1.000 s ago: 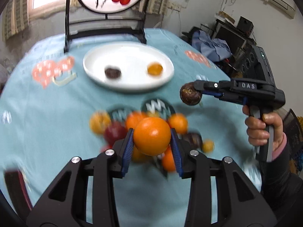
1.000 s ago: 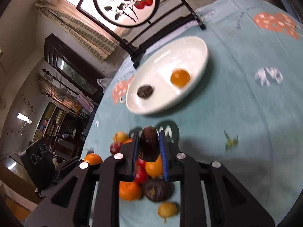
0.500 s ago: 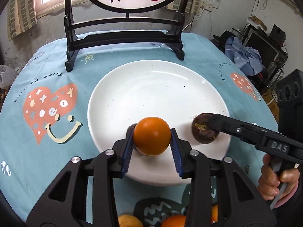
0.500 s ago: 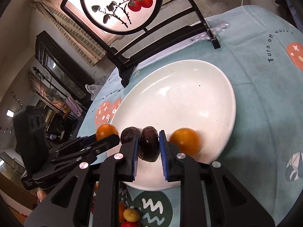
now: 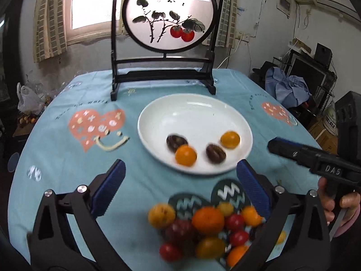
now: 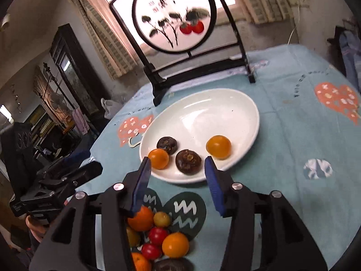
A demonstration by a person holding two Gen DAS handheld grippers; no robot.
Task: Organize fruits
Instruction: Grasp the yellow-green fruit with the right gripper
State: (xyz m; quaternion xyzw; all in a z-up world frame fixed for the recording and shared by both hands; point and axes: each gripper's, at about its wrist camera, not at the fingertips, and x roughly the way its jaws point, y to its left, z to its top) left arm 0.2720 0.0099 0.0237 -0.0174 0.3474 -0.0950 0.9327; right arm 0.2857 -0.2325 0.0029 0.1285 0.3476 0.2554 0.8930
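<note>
A white plate (image 5: pixel 196 106) (image 6: pixel 225 103) holds two orange fruits (image 5: pixel 185 155) (image 5: pixel 230 139) and two dark brown fruits (image 5: pixel 216 153) (image 5: pixel 176 142). They also show in the right wrist view: oranges (image 6: pixel 158 158) (image 6: pixel 218 146), brown fruits (image 6: pixel 188 160) (image 6: pixel 167 145). My left gripper (image 5: pixel 180 187) is open and empty, pulled back above a heap of loose fruit (image 5: pixel 207 221). My right gripper (image 6: pixel 178 180) is open and empty near the plate's front rim; the heap (image 6: pixel 158 232) lies below it.
A black stand with a round painted screen (image 5: pixel 168 13) (image 6: pixel 173 13) stands behind the plate on the blue printed tablecloth (image 5: pixel 67 158). The right gripper's body (image 5: pixel 315 160) is at the right. The left gripper's body (image 6: pixel 56 180) is at the left.
Both grippers opened and let go: the orange and the brown fruit now lie on the plate. Both grippers pulled back toward the heap of loose fruit.
</note>
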